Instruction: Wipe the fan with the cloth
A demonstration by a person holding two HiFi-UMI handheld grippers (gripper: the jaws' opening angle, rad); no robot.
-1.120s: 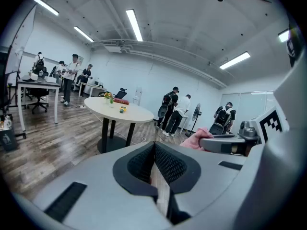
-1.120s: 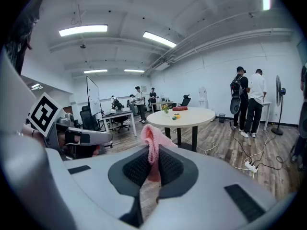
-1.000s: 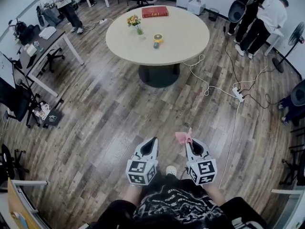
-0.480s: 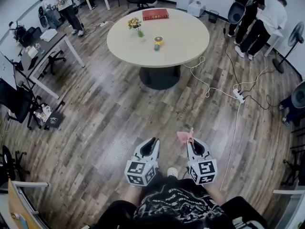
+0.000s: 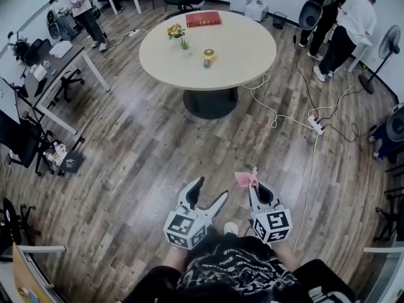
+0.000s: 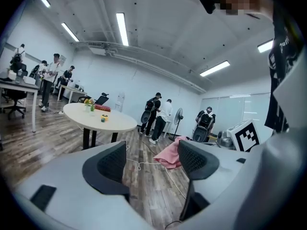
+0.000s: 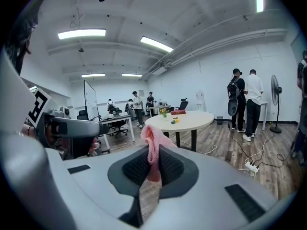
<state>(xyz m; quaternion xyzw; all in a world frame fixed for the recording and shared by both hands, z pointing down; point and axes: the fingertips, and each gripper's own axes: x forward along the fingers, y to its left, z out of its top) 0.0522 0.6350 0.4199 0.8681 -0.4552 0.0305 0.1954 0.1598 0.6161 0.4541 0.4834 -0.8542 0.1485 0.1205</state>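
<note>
**Desk:** Where's the cloth?

**Me:** I'm holding it in the right gripper (image 5: 255,188), at lower centre of the head view. Its jaws are pinching tight on the pink cloth (image 5: 243,180), and a soft fold is flopping up above the pads. The left gripper (image 5: 211,189) has just been opening. Its jaws are standing wide apart with nothing between them.

**Desk:** How will it handle?

**Me:** I'm judging it light, limp and knitted-looking, so it will drape and drag rather than push. I'm gripping it near one end, which is leaving only a small tuft free. Bunching more of it ahead of the pads would probably wipe better.

**Desk:** And the fan?

**Me:** I'm seeing a pedestal fan (image 5: 391,40) at the upper right edge, near a person in a white top (image 5: 353,21). A small yellow thing (image 5: 208,53) is sitting on the round table (image 5: 240,49) at top centre, and I can't tell what it is. Both are well apart from me.

**Desk:** The floor?

**Me:** I'm standing on a wood plank floor (image 5: 126,150). A white cable (image 5: 273,118) and a power strip (image 5: 314,124) are lying across the right side, and I'm treating those as a trip risk.
</note>
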